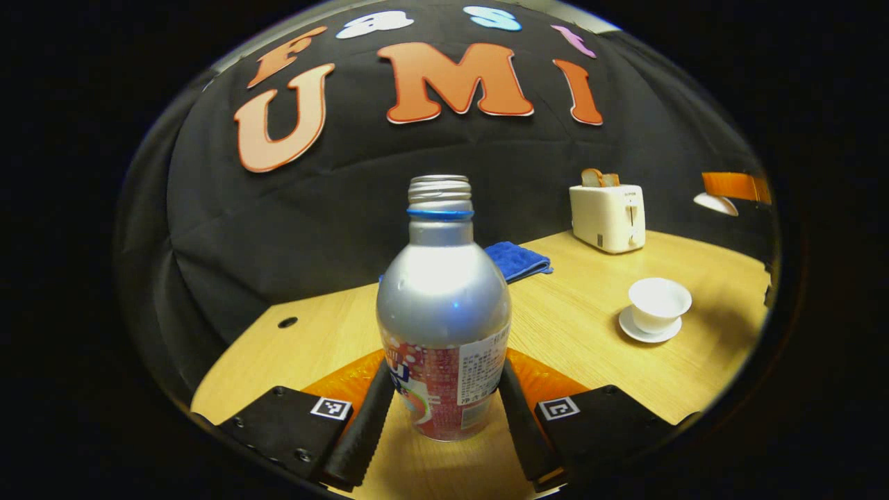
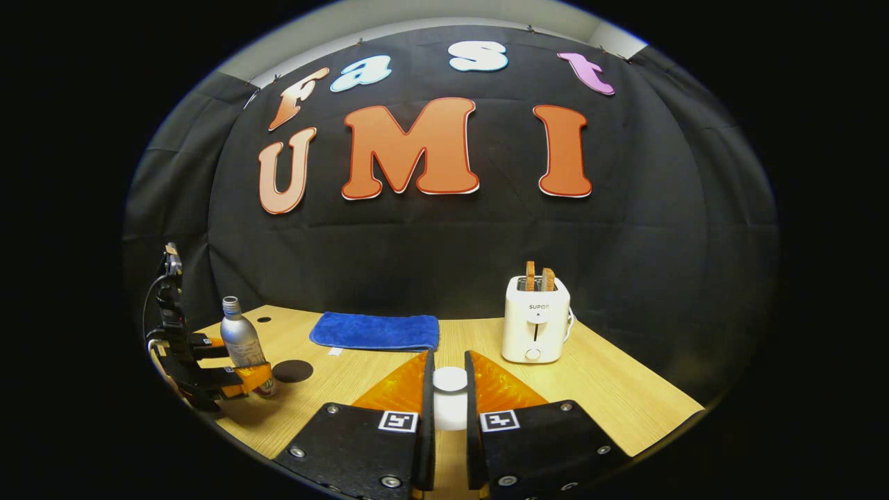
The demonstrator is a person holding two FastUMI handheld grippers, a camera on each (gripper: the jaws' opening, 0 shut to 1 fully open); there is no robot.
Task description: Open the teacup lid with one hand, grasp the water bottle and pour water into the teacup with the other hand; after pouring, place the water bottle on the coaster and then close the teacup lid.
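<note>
In the left gripper view a silver water bottle with a red label and no cap stands upright between my left gripper's fingers, which press on both sides of its lower body. The white teacup sits uncovered on its saucer to the right. My right gripper is shut on the white teacup lid, held above the table. The right gripper view also has the left gripper with the bottle at far left, next to a dark round coaster.
A folded blue cloth lies at the back of the wooden table. A white toaster with toast in it stands at the back right. A small round hole is in the tabletop near the left edge.
</note>
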